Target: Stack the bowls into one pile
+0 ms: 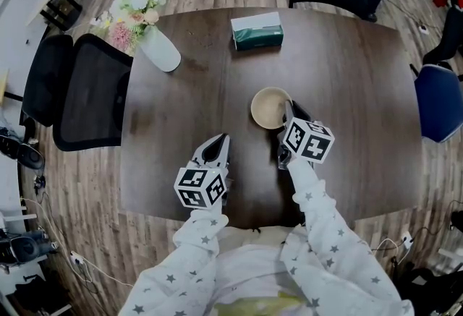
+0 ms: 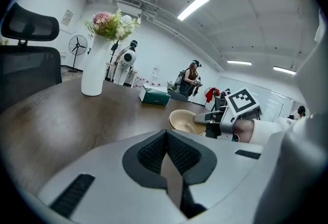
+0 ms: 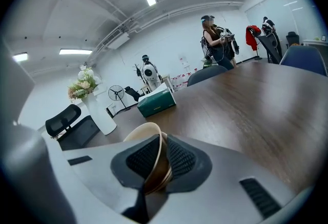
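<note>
Grip: right gripper (image 3: pixel 156 159) clamped on rim of round beige bowl (image 1: pixel 268 108) over dark wooden table (image 1: pixel 347 76); left gripper (image 2: pixel 167 148) closed, empty; advise level lowering, gentle release.

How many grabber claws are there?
2. The left gripper hangs shut and empty over the table's near edge; the right gripper is clamped on the bowls' rim. None hidden.

Bowls (image 1: pixel 270 108) on table (image 1: pixel 362 90), vase (image 1: pixel 160 50) and box (image 1: pixel 257 30) behind.
</note>
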`<action>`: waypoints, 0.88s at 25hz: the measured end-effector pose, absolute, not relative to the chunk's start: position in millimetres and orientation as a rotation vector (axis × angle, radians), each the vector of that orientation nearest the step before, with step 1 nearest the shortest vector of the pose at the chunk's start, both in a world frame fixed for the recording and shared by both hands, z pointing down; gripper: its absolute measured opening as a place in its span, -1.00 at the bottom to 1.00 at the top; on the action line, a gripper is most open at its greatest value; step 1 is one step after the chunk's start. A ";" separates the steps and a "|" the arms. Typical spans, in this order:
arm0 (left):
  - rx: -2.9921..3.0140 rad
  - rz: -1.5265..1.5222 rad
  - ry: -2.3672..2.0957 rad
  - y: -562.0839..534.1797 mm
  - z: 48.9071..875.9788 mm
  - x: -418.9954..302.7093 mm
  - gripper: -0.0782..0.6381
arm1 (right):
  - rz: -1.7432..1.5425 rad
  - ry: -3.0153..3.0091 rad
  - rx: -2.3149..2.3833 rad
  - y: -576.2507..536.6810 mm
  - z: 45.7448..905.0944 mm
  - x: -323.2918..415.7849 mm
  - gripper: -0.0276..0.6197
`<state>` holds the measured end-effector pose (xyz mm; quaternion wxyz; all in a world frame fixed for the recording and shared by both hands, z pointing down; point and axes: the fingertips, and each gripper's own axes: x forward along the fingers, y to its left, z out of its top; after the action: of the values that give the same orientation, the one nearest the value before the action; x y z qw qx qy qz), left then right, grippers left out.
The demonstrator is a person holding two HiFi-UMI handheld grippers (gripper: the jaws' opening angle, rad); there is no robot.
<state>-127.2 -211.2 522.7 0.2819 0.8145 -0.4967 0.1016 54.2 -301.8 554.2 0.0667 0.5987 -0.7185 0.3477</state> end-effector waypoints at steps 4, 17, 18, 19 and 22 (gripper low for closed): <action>2.181 0.276 -1.332 -211.7 522.7 -126.6 -0.71 | 0.957 -2.181 1.755 -303.9 552.9 50.0 -0.78; 2.196 0.270 -1.335 -205.5 518.6 -116.6 -0.71 | 0.858 -2.203 1.656 -294.8 552.7 45.4 -0.52; 2.197 0.269 -1.337 -204.4 518.0 -115.4 -0.71 | 0.859 -2.204 1.660 -293.8 551.9 46.7 -0.49; 2.198 0.268 -1.339 -203.1 517.2 -114.3 -0.71 | 0.856 -2.207 1.659 -292.7 550.9 47.9 -0.48; 2.203 0.261 -1.348 -199.8 512.8 -111.2 -0.71 | 0.897 -2.226 1.656 -288.5 548.1 51.1 -0.48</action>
<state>-111.2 -199.8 512.8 0.2695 0.8173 -0.5001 0.0967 51.1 -288.5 548.1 0.1126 0.5644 -0.7585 0.3056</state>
